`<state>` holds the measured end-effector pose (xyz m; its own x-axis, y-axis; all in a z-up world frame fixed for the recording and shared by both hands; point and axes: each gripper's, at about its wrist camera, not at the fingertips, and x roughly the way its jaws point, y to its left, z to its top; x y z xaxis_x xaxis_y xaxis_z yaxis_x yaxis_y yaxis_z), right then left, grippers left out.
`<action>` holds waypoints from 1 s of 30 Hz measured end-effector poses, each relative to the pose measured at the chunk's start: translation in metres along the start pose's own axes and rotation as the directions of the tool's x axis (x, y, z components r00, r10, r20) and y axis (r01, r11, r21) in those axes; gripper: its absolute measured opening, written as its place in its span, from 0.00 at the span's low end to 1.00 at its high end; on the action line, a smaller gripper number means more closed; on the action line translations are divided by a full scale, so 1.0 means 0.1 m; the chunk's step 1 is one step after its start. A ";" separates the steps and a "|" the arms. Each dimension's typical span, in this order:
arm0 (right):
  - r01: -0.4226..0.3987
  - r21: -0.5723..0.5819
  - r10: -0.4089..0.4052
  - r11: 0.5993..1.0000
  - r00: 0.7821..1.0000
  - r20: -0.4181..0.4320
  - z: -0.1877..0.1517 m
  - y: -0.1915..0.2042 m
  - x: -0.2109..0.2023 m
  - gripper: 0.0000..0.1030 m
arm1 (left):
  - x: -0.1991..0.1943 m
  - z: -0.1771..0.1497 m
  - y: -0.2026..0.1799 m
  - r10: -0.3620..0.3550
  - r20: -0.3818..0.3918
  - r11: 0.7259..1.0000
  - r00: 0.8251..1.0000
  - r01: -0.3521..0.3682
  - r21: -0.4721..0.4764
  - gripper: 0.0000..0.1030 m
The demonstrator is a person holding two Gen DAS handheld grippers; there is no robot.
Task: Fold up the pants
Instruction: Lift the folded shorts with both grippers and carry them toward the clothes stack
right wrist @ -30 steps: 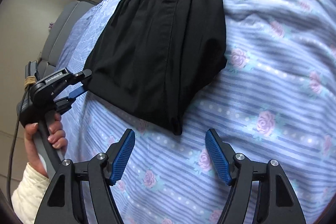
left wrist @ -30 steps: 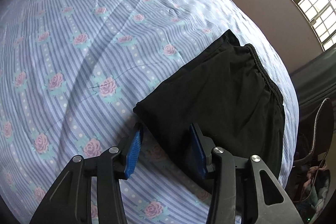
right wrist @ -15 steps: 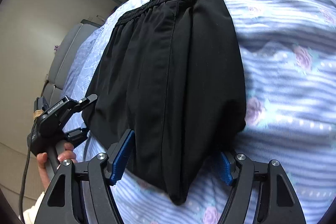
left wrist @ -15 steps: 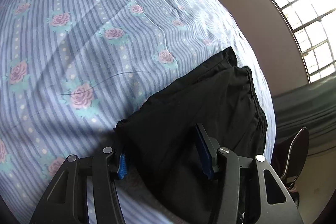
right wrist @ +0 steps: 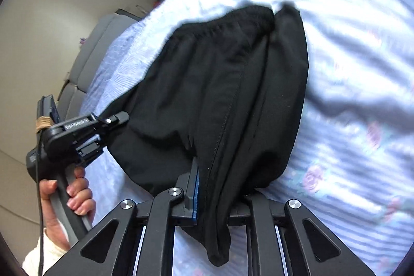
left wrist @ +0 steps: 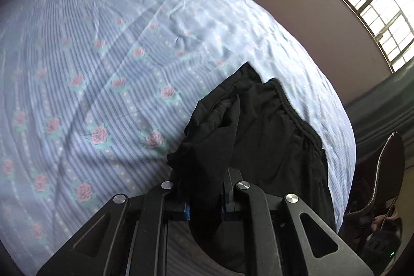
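Currently: both hand-held grippers, left (left wrist: 204, 203) and right (right wrist: 214, 201), clamp the black pants (right wrist: 220, 84); lift both corners evenly toward the waistband (right wrist: 233, 20).

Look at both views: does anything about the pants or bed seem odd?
Nothing stands out. The black pants hang bunched only where the left tool and right tool pinch them; the bedsheet is merely wrinkled.

Readable text, one item: in your right wrist view, the left gripper (right wrist: 113, 120) carries a line of small pale lettering along the upper side of its black body. It is the same marking across one short strip, but motion blur and the small size leave it illegible here. Nothing else you can see in either view bears any label, brand, number or sign.
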<state>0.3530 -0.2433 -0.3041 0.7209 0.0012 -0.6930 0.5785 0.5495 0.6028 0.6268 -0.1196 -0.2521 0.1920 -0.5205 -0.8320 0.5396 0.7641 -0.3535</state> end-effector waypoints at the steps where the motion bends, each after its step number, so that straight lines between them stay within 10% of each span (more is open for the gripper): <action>1: 0.000 -0.015 0.000 1.000 1.000 0.009 0.03 0.03 -0.10 0.14 | -0.09 0.00 -0.02 0.001 0.010 1.000 1.000 -0.001 0.006 0.15; 19: -0.121 -0.300 0.115 0.946 0.993 -0.040 0.23 0.87 -1.87 0.13 | -2.33 -0.74 -0.36 0.118 0.187 0.993 0.975 -0.115 -0.023 0.13; 30: -0.284 -0.485 0.241 0.827 0.959 -0.150 -0.50 1.92 -2.73 0.13 | -4.12 -1.66 0.21 0.208 0.317 0.972 0.925 -0.158 -0.177 0.13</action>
<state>0.2481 -0.0968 -0.0190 0.7732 0.2591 -0.5788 0.0892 0.8593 0.5037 0.4226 0.1741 0.0122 0.5494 -0.4438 -0.7079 0.3494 0.8917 -0.2879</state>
